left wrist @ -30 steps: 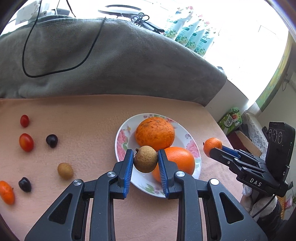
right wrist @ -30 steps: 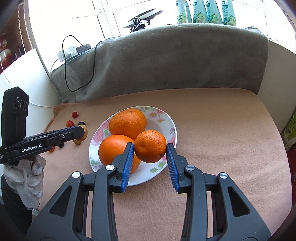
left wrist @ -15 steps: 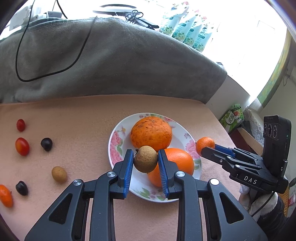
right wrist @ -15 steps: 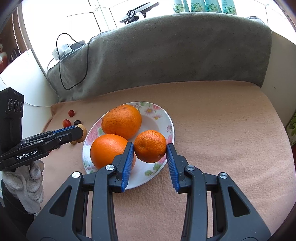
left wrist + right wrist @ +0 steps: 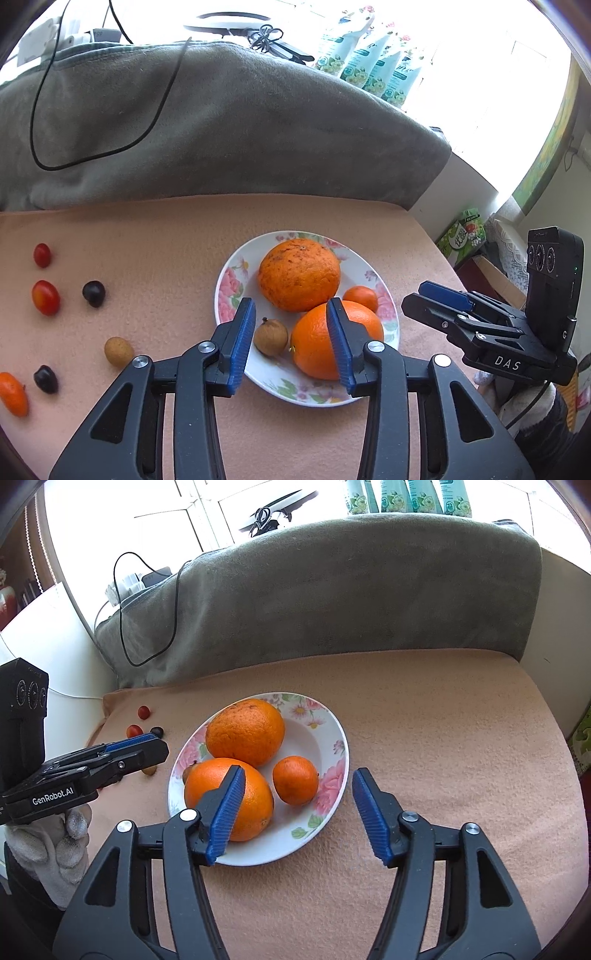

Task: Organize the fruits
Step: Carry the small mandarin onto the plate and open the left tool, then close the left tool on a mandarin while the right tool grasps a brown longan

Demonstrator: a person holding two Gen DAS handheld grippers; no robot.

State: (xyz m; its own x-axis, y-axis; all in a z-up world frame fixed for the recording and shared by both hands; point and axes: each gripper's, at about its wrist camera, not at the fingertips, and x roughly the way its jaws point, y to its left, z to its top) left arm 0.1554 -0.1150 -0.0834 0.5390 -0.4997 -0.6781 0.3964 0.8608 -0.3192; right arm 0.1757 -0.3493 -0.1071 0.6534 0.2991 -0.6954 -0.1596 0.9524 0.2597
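A floral plate (image 5: 229, 280) (image 5: 332, 738) on the peach cloth holds two big oranges (image 5: 299, 275) (image 5: 245, 731), a small mandarin (image 5: 360, 298) (image 5: 295, 780) and a brown longan (image 5: 270, 336). My left gripper (image 5: 291, 343) is open and empty, just above the longan at the plate's near edge. My right gripper (image 5: 295, 816) is open and empty, just behind the mandarin. Each gripper also shows in the other's view, the right one (image 5: 447, 295) and the left one (image 5: 147, 744).
Left of the plate on the cloth lie two red cherry tomatoes (image 5: 45, 296), dark grapes (image 5: 94, 293), another longan (image 5: 118, 351) and a small orange fruit (image 5: 14, 393). A grey blanket (image 5: 221, 129) with a black cable rises behind. The cloth's right edge drops off.
Both grippers opened. The left one let the longan go onto the plate; the right one let the mandarin go onto the plate. Both pulled back slightly.
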